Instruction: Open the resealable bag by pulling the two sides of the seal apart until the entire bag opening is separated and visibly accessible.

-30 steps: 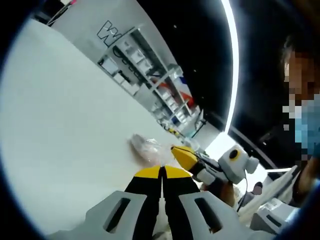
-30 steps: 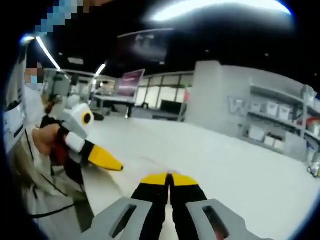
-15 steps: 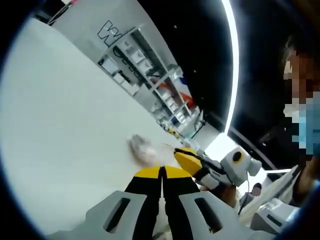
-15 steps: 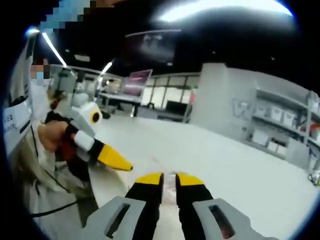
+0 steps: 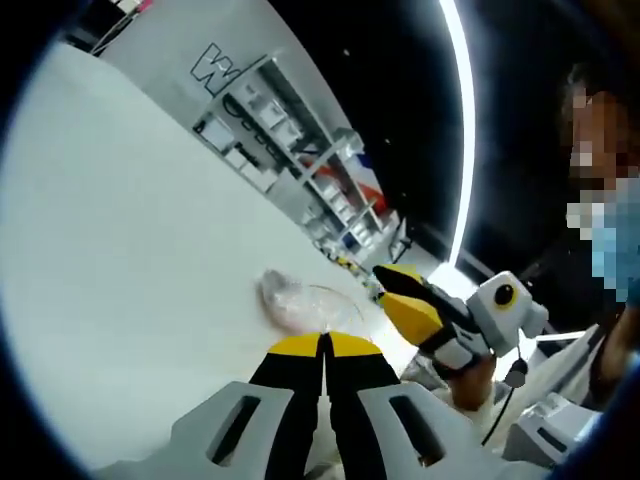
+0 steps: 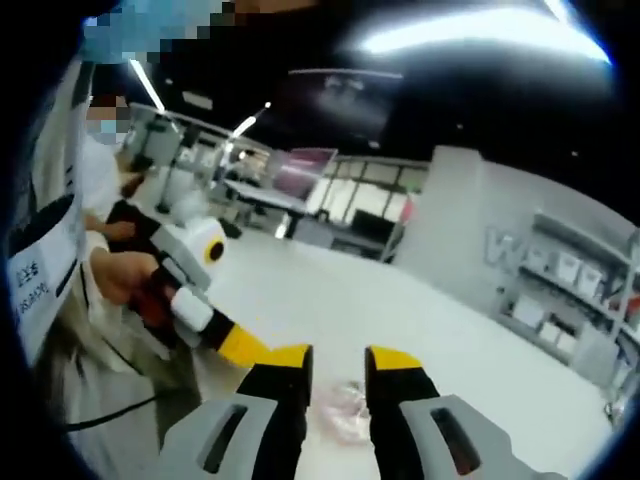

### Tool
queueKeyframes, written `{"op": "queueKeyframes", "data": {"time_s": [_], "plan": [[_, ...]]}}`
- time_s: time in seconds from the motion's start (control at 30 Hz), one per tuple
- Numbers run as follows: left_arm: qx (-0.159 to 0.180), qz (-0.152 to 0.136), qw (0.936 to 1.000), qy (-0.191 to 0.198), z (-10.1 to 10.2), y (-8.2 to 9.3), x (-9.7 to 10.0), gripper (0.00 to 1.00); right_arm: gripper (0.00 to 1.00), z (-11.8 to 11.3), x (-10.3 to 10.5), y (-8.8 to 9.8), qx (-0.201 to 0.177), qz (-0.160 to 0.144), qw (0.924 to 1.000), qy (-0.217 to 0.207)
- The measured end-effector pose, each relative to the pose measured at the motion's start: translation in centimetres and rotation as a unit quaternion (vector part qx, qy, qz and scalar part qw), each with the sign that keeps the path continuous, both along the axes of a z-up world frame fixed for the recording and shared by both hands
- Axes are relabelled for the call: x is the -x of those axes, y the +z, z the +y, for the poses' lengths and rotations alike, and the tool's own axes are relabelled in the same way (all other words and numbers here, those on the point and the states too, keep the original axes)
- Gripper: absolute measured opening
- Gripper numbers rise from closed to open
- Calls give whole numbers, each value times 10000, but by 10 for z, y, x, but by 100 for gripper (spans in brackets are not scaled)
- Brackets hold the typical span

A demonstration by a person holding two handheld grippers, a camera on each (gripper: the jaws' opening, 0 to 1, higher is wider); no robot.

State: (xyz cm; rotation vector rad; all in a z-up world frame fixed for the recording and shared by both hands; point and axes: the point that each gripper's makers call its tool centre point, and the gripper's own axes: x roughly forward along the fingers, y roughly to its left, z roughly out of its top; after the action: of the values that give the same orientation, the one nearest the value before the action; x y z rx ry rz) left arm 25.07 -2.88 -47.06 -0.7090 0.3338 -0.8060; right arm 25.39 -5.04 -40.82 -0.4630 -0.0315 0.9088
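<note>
Left gripper view: the left gripper (image 5: 324,345) rises from the bottom centre of the frame, and its 2 yellow-tipped jaws are pressed together. If they pinch an edge of the bag, I cannot tell. The bag (image 5: 305,303), clear and crumpled, lies on the white table (image 5: 120,250) just above the jaw tips, in the centre of the frame. The right gripper (image 5: 408,296) comes in from the right side; its jaws stand apart, near the right edge of the bag. A hand (image 5: 478,372) holds it at the lower right. Shelves (image 5: 290,135) with boxes stand in the upper centre.

Right gripper view: the right gripper (image 6: 340,357) is at the bottom centre with its jaws apart and nothing between them. In the gap between them the bag (image 6: 343,412) shows, pale and blurred, on the table (image 6: 400,320). The left gripper (image 6: 268,350) enters from the left, its yellow tip just beside the left jaw of this view. A hand (image 6: 125,280) holds it at the middle left. Shelves (image 6: 570,300) are at the right side.
</note>
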Motion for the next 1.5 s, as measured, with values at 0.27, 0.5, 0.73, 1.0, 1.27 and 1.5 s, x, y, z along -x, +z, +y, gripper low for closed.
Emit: {"op": "queueKeyframes", "data": {"time_s": [0.27,0.5,0.73,1.0,1.27,1.5], "plan": [[32,-12,10000,8,0,1,0,1,19,8,-17,-41,964,252,9950,116],[8,-56,10000,-6,0,1,1,1,18,7,-19,-52,1142,344,9928,69],[28,-79,10000,4,0,2,1,1,14,9,-17,-52,1145,335,9928,109],[16,-74,10000,-10,0,2,1,1,3,8,-15,-57,1157,424,9923,112],[2,-67,10000,-19,0,2,1,1,0,5,-16,-58,1098,455,9929,54],[-11,-50,10000,-35,0,1,1,1,0,2,-17,-52,446,823,9955,-134]]}}
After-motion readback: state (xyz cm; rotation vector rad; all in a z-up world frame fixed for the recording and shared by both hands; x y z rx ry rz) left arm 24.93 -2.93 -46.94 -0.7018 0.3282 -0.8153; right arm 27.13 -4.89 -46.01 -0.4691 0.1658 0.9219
